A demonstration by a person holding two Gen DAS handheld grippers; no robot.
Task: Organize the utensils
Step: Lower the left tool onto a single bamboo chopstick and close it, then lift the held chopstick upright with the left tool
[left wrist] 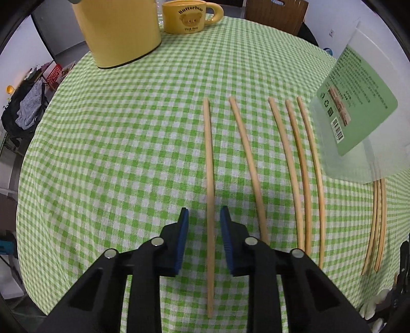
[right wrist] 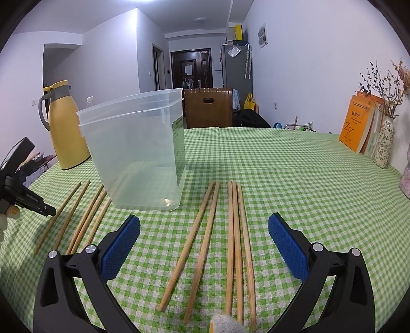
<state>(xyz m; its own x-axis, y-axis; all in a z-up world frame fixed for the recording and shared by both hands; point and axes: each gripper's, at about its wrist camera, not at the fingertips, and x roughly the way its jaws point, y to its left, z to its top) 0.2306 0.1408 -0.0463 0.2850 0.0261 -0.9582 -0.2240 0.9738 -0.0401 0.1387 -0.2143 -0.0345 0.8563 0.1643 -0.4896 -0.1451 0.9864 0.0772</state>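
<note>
Several wooden chopsticks lie side by side on the green checked tablecloth [left wrist: 128,143]. In the left wrist view my left gripper [left wrist: 204,214] is open, its blue pads either side of the leftmost chopstick [left wrist: 209,194] without touching it. Other chopsticks [left wrist: 294,164] lie to its right. A clear plastic container [right wrist: 138,151] stands upright on the cloth; its labelled side shows in the left wrist view [left wrist: 358,110]. My right gripper [right wrist: 204,228] is wide open and empty above several chopsticks [right wrist: 237,243] lying right of the container. The left gripper [right wrist: 23,194] shows at that view's left edge.
A yellow thermos jug [right wrist: 65,123] stands behind the container at the left, with a yellow bear mug [left wrist: 188,15] beside it. Orange books [right wrist: 358,125] and a patterned vase [right wrist: 384,143] with dried flowers stand at the table's right edge. A wooden chair [right wrist: 208,107] is behind the table.
</note>
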